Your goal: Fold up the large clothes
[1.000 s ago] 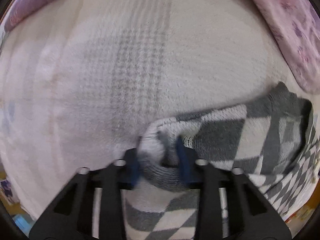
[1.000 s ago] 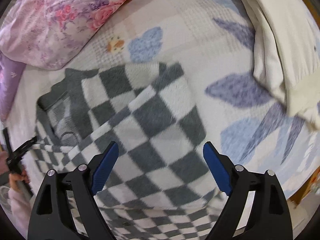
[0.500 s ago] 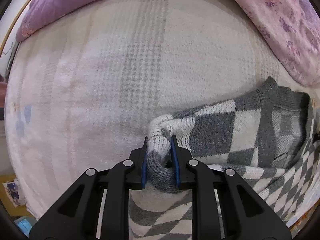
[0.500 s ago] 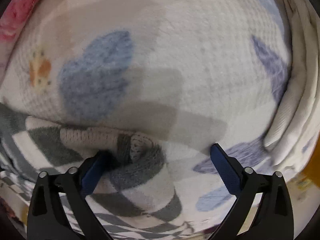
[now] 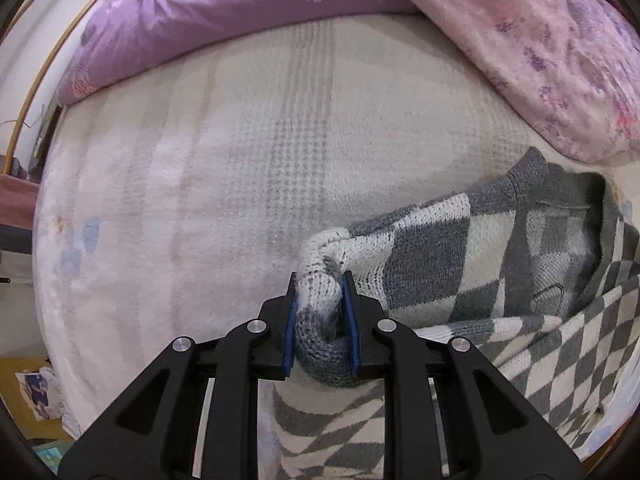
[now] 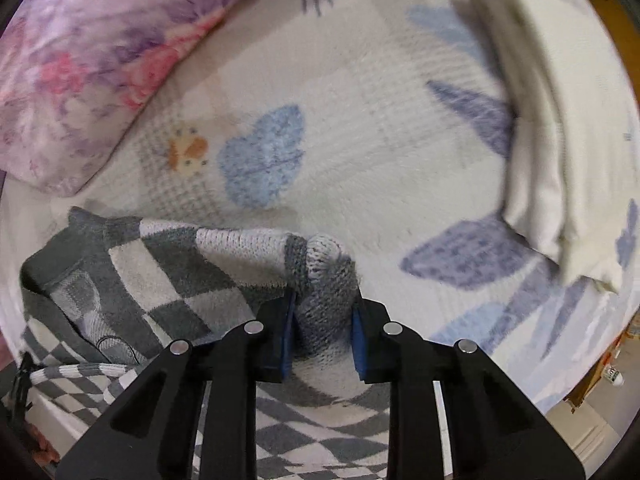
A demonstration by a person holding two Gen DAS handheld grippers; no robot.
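Now | left tool (image 5: pixel 322 322) clamped on sweater (image 5: pixel 460 264) shoulder | right tool (image 6: pixel 322 330) closing, pads pressed on other shoulder | sweater spread on bed (image 5: pixel 200 200)

A bed fills both views, covered by a fleecy white blanket (image 5: pixel 240 184) with faint grey checks and blue leaf prints (image 6: pixel 264 156). A purple pillow (image 5: pixel 224 12) lies along the upper left of the left wrist view, with a pink floral quilt (image 5: pixel 560 52) at the upper right. In the right wrist view, a folded cream cloth (image 6: pixel 560 120) lies at the right edge. Yellowish floor (image 5: pixel 24 400) shows at the lower left.
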